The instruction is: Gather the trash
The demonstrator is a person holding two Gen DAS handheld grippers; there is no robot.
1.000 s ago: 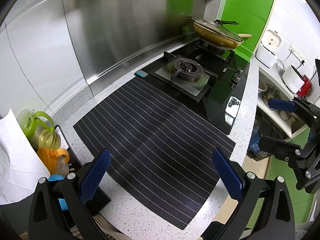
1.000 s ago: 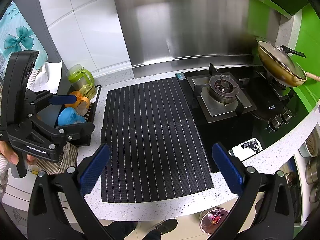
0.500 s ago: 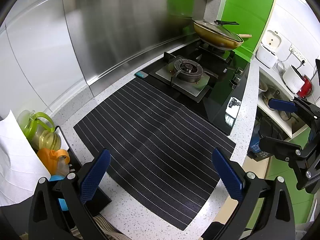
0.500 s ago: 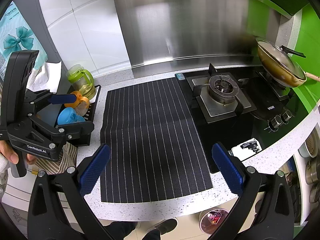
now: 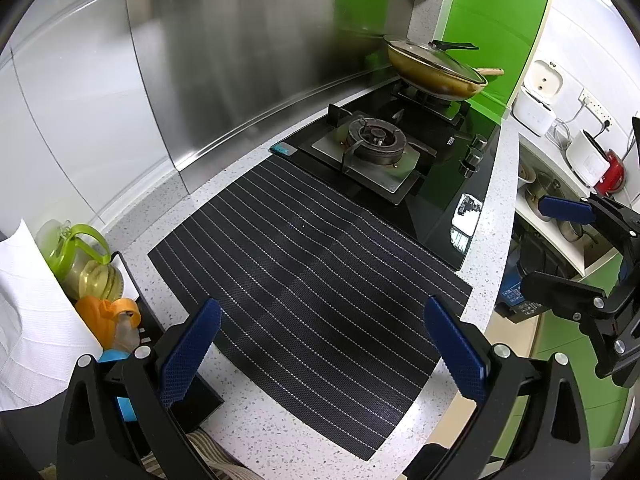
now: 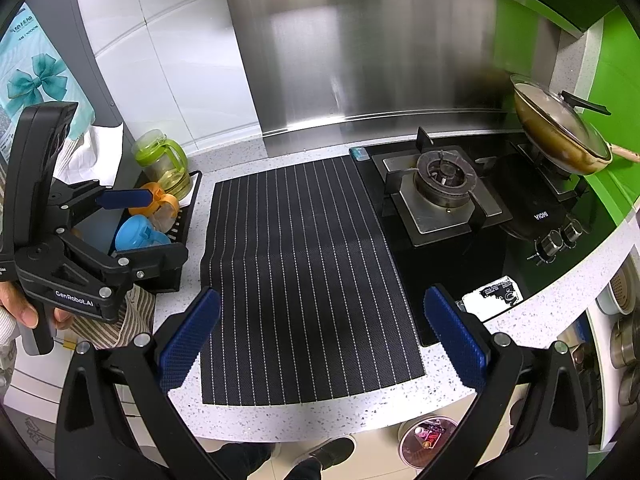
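Observation:
A round bin (image 6: pixel 427 435) with colourful scraps inside stands on the floor below the counter's front edge. The black striped mat (image 5: pixel 304 272) (image 6: pixel 304 256) lies flat on the speckled counter and nothing rests on it. A small teal item (image 5: pixel 280 149) (image 6: pixel 358 153) lies at the mat's far corner beside the hob. My left gripper (image 5: pixel 320 320) (image 6: pixel 166 224) hovers open over the mat's left side, held by a hand (image 6: pixel 24 312). My right gripper (image 6: pixel 320 312) (image 5: pixel 536 244) hangs open above the mat's front edge. Neither holds anything.
A gas hob (image 6: pixel 444 188) sits right of the mat, with a lidded pan (image 6: pixel 560 136) on its far burner. A black rack (image 6: pixel 188 216) at the left holds orange and blue cups and a green pitcher (image 6: pixel 164 160). Paper towel (image 5: pixel 28 320) and white appliances (image 5: pixel 536 104) flank the counter.

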